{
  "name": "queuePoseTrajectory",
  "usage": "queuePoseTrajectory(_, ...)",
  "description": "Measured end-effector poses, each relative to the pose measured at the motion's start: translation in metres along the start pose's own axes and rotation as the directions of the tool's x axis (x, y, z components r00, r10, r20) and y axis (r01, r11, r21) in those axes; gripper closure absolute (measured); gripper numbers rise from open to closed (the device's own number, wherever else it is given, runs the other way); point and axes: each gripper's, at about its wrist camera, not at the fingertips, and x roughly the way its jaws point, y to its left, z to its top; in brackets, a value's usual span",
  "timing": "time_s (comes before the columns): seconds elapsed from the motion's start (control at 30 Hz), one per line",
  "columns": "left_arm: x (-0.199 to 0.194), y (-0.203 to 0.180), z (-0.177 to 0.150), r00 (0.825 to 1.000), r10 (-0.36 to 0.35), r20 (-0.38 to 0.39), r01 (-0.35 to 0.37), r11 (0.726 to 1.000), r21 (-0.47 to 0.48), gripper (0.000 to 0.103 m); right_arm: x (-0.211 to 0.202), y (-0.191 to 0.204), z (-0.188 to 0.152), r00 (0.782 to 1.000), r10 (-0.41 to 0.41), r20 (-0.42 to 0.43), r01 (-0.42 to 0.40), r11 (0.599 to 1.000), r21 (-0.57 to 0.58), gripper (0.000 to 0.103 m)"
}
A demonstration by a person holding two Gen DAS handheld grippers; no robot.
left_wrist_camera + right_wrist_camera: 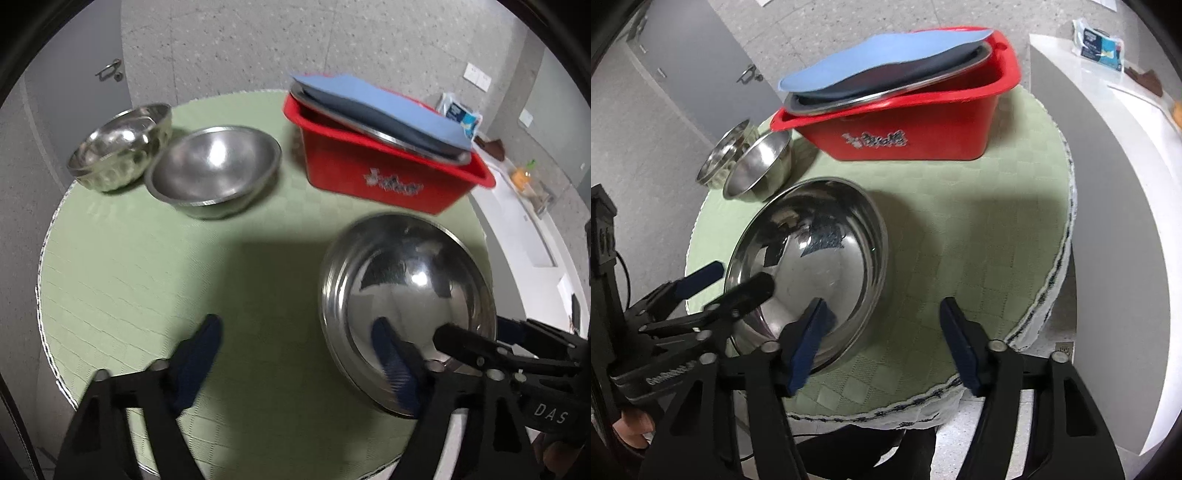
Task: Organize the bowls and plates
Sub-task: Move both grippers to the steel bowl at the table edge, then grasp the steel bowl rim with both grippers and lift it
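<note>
Big steel bowl sits on the desk near its front edge. Left gripper and right gripper both half open, each straddling the bowl's rim; contact unclear. Plates in red tub partly covered.

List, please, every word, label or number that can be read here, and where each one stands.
"DAS": on the right gripper body, in the left wrist view.
White print on the red tub: too blurred to read.
Raised lettering on the left gripper body: too blurred.
Blue-and-white packet: too small.
</note>
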Motion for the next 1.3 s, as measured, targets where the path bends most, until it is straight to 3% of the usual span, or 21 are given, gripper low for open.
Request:
queuePoseTrajectory(0.07, 0.006, -0.003, -0.001, 1.000, -0.011, -0.019, 0.011, 1.000, 0.015, 0.056, 0.002, 0.002, 0.000, 1.000, 0.019, -0.005, -0.019, 1.000, -0.006, 0.061)
queuePoseTrajectory(0.1, 0.007, -0.005, -0.002, 1.000, -0.018, -0.024, 0.018, 1.000, 0.018, 0.060, 0.002, 0.003, 0.000, 1.000, 0.024, -0.006, -0.024, 1.000, -0.011, 0.065)
queuePoseTrajectory(0.17, 0.008, -0.010, -0.001, 0.998, -0.056, -0.024, 0.056, 0.998, 0.038, 0.086, 0.004, 0.007, -0.001, 0.999, 0.033, -0.014, -0.034, 0.999, -0.028, 0.071)
queuePoseTrajectory(0.47, -0.001, -0.011, 0.006, 0.998, -0.059, 0.028, 0.056, 0.994, 0.093, 0.087, -0.008, 0.014, 0.002, 1.000, 0.017, 0.014, -0.016, 0.999, -0.049, 0.073)
queuePoseTrajectory(0.63, -0.021, 0.012, 0.016, 0.992, -0.092, 0.082, 0.083, 0.991, 0.106, 0.087, -0.022, 0.031, 0.011, 0.998, 0.019, 0.055, -0.017, 0.998, -0.053, 0.073)
queuePoseTrajectory(1.0, -0.045, 0.137, 0.060, 0.981, -0.084, 0.177, 0.069, 0.994, 0.087, 0.087, 0.007, 0.130, 0.065, 0.992, 0.070, 0.105, -0.060, 0.993, -0.103, 0.073)
queuePoseTrajectory(1.3, -0.026, 0.229, 0.106, 0.983, -0.066, 0.169, 0.054, 0.996, 0.075, 0.087, 0.058, 0.211, 0.128, 0.989, 0.072, 0.129, -0.056, 0.991, -0.121, 0.073)
